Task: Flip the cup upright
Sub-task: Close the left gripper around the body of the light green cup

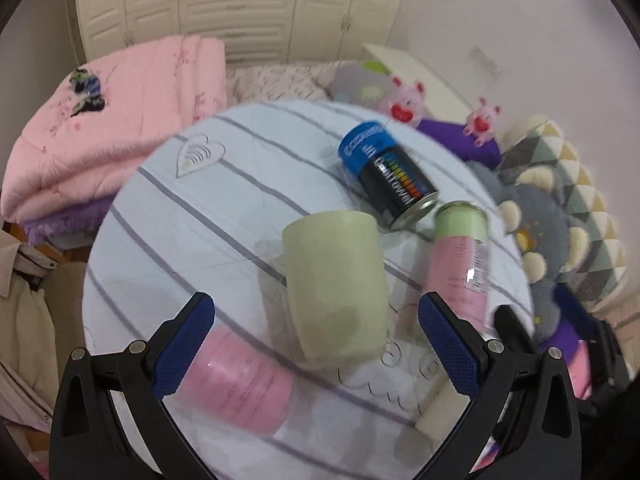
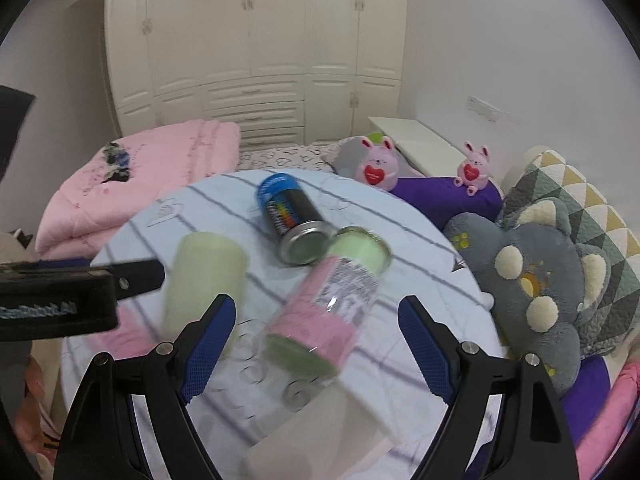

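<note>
Blue pads: textured, on black fingers; left gripper (image 1: 316,344) spread wide, right gripper (image 2: 316,344) likewise released.
Cup (image 1: 336,284): matte pale-green cylinder, frame centre, between the left fingers, touching neither.
Bottle (image 2: 332,304): clear, pink-labelled, lying centre frame.
Can (image 1: 390,174): glossy blue-black, upper right.
Cloth (image 1: 192,216): striped white, round.

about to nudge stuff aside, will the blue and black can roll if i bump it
Probably yes. The blue and black can lies on its side on the striped cloth, so a sideways bump would likely set it rolling. Its metal end nearly meets the pink and green bottle, which may stop it that way. The cloth looks soft, perhaps slowing it.
</note>
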Tool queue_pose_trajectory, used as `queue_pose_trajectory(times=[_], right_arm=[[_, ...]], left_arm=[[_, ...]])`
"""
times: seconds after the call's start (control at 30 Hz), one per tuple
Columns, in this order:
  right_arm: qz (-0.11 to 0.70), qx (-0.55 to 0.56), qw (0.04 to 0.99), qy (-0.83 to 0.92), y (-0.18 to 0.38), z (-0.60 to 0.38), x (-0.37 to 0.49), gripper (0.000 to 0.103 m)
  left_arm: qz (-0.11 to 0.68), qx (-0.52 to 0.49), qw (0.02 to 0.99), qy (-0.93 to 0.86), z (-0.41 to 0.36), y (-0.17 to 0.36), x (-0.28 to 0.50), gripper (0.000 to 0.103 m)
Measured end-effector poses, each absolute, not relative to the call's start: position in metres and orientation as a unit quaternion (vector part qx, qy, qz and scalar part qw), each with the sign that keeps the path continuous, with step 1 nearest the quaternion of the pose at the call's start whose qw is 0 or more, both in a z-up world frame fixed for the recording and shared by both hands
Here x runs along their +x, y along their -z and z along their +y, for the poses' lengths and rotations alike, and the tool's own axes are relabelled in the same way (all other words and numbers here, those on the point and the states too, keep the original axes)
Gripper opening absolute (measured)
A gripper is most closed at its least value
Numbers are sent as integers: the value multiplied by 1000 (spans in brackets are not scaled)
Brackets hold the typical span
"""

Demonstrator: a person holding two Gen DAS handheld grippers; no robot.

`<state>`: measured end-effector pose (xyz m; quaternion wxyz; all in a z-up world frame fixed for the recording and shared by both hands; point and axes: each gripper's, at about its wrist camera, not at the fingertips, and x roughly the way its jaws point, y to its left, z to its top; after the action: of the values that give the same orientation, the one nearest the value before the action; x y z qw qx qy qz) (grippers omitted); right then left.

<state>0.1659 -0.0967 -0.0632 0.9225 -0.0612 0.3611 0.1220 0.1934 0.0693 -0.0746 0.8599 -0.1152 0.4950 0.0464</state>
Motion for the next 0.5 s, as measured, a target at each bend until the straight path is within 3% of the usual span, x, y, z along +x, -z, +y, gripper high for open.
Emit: queue_pose_trajectory(times=[0.4,0.5], right_arm=[[381,-49,914,-131,87,-111,208,85],[386,-44,911,-136,91,-114,211,85]], left_arm=[[582,-156,795,-69,62,137,246,102],[588,-150,792,-72,59,142,250,90]])
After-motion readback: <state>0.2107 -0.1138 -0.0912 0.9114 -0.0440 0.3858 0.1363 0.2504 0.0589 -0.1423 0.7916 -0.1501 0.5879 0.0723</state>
